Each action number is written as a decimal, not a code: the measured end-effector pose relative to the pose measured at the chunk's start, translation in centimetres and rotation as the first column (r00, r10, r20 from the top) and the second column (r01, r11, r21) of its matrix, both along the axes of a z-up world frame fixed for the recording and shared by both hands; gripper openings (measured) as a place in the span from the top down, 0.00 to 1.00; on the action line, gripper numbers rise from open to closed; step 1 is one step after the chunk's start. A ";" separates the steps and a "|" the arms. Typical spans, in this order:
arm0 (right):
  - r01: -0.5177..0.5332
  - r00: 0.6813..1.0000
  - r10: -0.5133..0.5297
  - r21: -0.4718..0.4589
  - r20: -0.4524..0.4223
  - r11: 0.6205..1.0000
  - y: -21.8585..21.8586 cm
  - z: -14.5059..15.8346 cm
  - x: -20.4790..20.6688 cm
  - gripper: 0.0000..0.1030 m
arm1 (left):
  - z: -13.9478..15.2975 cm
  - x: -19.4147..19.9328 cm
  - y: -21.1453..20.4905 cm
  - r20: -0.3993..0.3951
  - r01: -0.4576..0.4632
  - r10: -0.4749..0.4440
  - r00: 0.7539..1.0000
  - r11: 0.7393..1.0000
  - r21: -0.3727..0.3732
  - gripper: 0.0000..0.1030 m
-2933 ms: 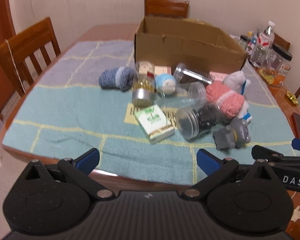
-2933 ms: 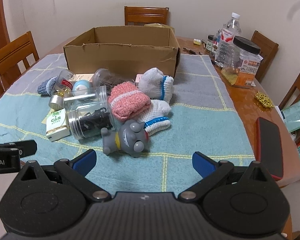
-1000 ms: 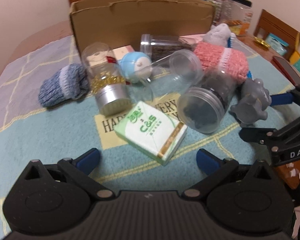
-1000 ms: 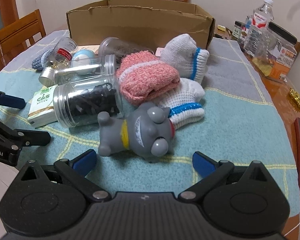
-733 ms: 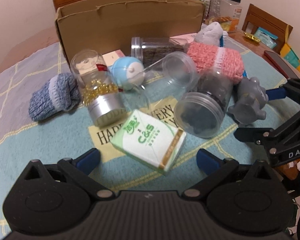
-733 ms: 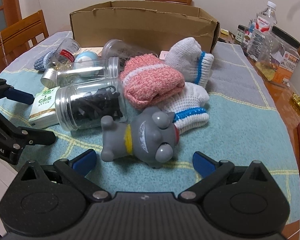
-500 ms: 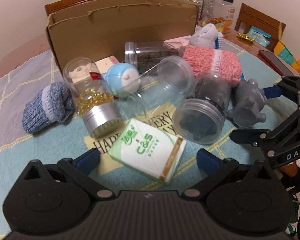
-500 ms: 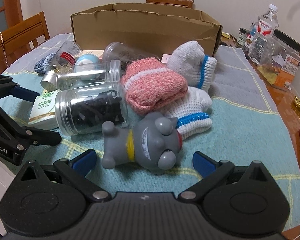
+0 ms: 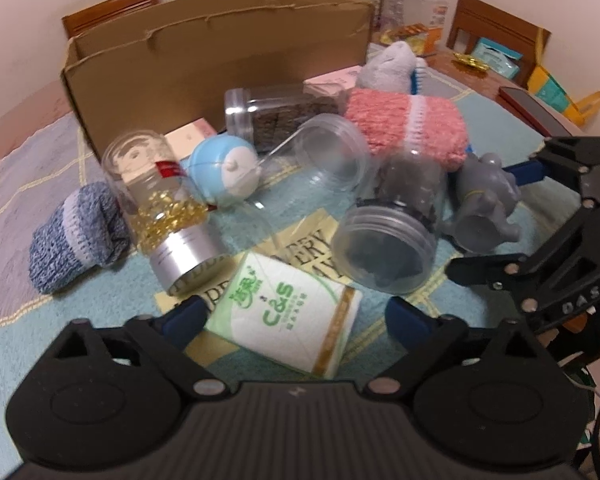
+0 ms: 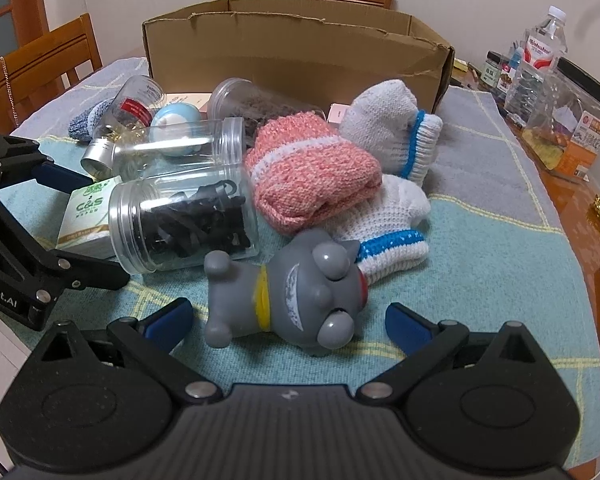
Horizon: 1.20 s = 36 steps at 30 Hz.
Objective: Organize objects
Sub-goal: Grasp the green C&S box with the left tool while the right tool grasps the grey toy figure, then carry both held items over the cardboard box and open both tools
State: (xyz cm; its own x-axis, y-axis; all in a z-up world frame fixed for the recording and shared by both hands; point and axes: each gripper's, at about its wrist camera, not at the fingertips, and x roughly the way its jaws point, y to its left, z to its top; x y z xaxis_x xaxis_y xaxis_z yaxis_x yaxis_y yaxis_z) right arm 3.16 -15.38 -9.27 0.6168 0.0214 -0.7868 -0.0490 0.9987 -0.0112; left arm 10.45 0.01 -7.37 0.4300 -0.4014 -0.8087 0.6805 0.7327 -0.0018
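Our left claw (image 9: 292,314), jaws just narrowing but not yet gripping, straddles the tissue pack (image 9: 284,312), lying crosswise before the box (image 9: 204,68).

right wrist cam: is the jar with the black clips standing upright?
No, the jar of black clips lies on its side on the towel, its lid end toward the tissue pack.

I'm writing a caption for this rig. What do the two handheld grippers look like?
Both are matte black plastic with a ribbed body, two round discs and silver pivot screws. The left gripper and right gripper each carry blue fingertip pads. Seen side-on, the linkages bear white lettering: "DAS" on the right one, "Robot.AI" on the left. Dark cables hang beside the right one.
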 end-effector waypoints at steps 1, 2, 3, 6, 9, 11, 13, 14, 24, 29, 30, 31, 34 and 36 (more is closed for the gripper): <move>0.002 1.000 -0.002 0.000 -0.004 1.000 0.0 0.0 0.0 0.00 | 0.1 -0.1 -0.1 0.000 0.008 -0.008 1.000 1.000 0.003 0.15; 0.001 1.000 -0.001 -0.001 -0.006 1.000 0.1 0.0 0.1 0.00 | 0.2 -0.1 -0.2 0.000 0.015 -0.015 1.000 1.000 0.005 0.16; -0.002 1.000 0.002 -0.001 -0.006 1.000 0.1 0.1 0.1 0.01 | 0.2 -0.1 -0.2 -0.002 0.020 -0.020 1.000 1.000 0.005 0.17; -0.023 1.000 0.023 -0.001 0.001 1.000 0.3 0.5 -0.1 0.11 | 0.2 -0.1 -0.2 -0.004 0.022 -0.022 1.000 1.000 0.005 0.17; -0.020 1.000 0.020 0.001 0.001 1.000 0.1 0.7 0.1 0.20 | 0.3 -0.1 -0.2 -0.004 0.022 -0.022 1.000 1.000 0.004 0.17; -0.015 1.000 0.015 0.006 0.002 1.000 -0.2 0.8 0.2 0.23 | 0.3 -0.1 -0.2 -0.002 0.023 -0.023 1.000 1.000 0.002 0.17; -0.017 1.000 0.017 0.011 -0.002 1.000 -0.4 0.9 0.2 0.24 | 0.3 -0.1 -0.2 -0.004 0.019 -0.019 1.000 1.000 0.004 0.18; -0.017 1.000 0.017 0.010 -0.002 1.000 -0.4 0.9 0.2 0.25 | 0.3 -0.1 -0.3 -0.003 0.017 -0.017 1.000 1.000 0.003 0.20; 0.020 1.000 -0.019 0.034 -0.018 0.999 -1.1 1.5 0.2 0.25 | 0.9 -0.2 -0.4 -0.026 0.009 -0.008 1.000 1.000 0.009 0.31; 0.028 0.999 -0.028 0.011 -0.027 1.000 -1.9 2.7 0.1 0.25 | 1.9 -0.4 -0.1 -0.058 -0.002 0.002 0.998 1.000 0.011 0.31; 0.032 0.999 -0.031 0.012 -0.027 0.999 -2.1 3.2 0.1 0.25 | 2.3 -0.4 0.1 -0.072 -0.010 0.010 0.997 1.000 0.005 0.31; 0.034 0.999 -0.034 0.020 -0.025 0.999 -2.4 3.7 0.0 0.25 | 2.7 -0.3 0.2 -0.086 -0.016 0.016 0.996 1.000 -0.001 0.31; 0.035 0.999 -0.035 0.054 -0.002 0.998 -3.2 5.6 0.1 0.25 | 4.8 0.0 0.9 -0.098 -0.036 0.033 0.995 0.999 -0.029 0.31; 0.035 0.999 -0.036 0.062 0.025 0.997 -3.6 7.1 0.7 0.25 | 6.6 0.4 1.1 -0.077 -0.038 0.034 0.996 0.998 -0.047 0.31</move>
State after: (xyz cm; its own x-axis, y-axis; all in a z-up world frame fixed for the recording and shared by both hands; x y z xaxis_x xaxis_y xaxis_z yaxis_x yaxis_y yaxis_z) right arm 3.86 -18.94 -2.13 0.6387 0.0471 -0.7680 -0.0141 0.9987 0.0496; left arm 10.89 1.09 -0.76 0.3831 -0.4261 -0.8196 0.6503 0.7546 -0.0883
